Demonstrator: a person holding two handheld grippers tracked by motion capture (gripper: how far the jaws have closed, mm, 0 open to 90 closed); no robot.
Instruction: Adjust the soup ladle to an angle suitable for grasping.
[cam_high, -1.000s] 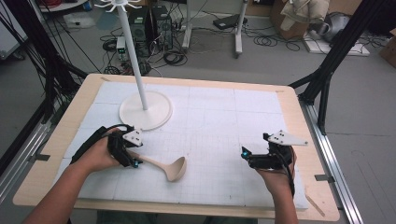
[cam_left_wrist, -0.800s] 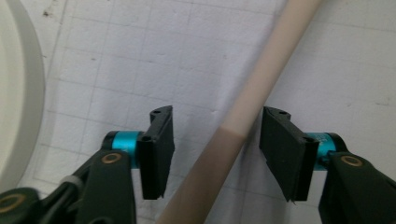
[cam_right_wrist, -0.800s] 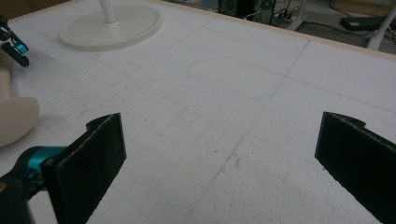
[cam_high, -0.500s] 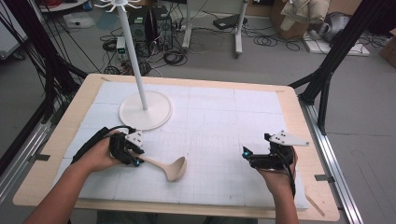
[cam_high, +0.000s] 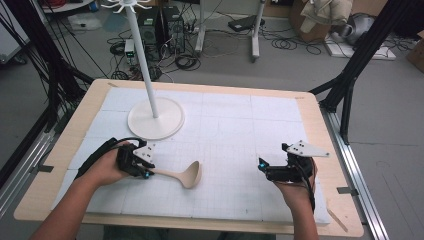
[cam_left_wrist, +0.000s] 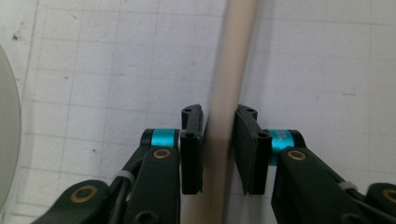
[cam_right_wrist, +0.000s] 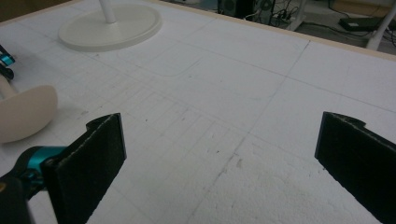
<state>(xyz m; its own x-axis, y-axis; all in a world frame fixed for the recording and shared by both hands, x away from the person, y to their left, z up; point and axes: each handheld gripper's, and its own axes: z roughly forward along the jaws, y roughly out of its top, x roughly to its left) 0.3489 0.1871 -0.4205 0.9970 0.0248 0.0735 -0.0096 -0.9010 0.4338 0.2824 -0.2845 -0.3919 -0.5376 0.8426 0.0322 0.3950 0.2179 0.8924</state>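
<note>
On the white grid mat over the table, a beige ladle lies flat, front-left area, just in front of the round base of the white rack stand but apart from it. Only container here is the ladle's own bowl, sitting at the right end of the ladle in high view; can't tell from the frames if anything is in it. Right gripper view shows the bowl's rounded outside at far left.

Long axis runs roughly left-right across the mat in high view, slightly slanted: handle end toward the person's left hand, bowl end toward mat centre. In left gripper view the handle runs bottom to top between the jaws, leaning a bit right at the top.

Left gripper: jaws have just been closing, now narrow, pads pressed on both sides of the handle, so it's clamped on the ladle. In high view it sits at the handle end.

Right gripper: jaws wide, nothing between them, just bare mat. It's at front-right of the mat, well apart from the ladle, pointing toward it.
</note>
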